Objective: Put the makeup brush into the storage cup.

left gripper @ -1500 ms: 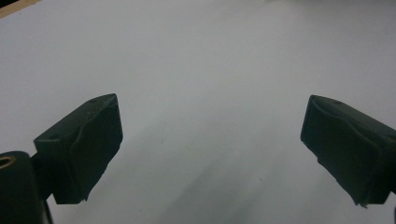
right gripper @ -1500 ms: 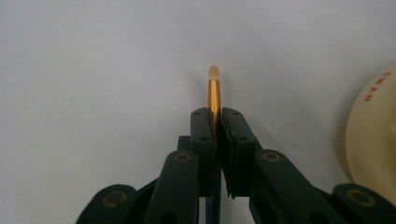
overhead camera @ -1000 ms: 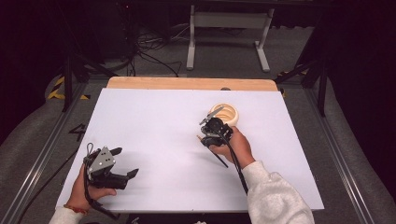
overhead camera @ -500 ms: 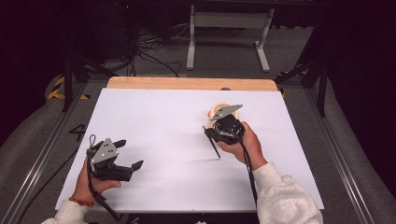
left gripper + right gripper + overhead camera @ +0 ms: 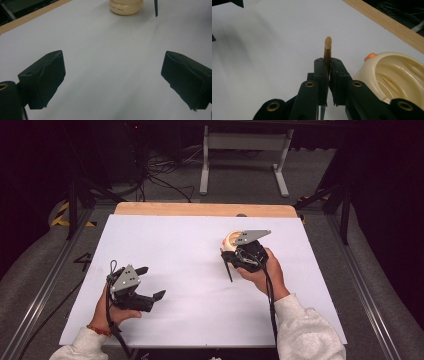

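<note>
- My right gripper (image 5: 229, 265) now sits higher above the table than a second ago, its grey plate swung level, the thin stick (image 5: 327, 51) clamped in it.
- My left gripper (image 5: 150, 282) sits slightly farther forward and toward the middle.

text: small orange print | on: cream container (image 5: 126, 6) | legibility: unreadable

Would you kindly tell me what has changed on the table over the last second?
The right tongs, shut on a thin stick, lifted up beside the cream container. The left tongs shifted slightly right, jaws open. The container and white table sheet stayed put.
</note>
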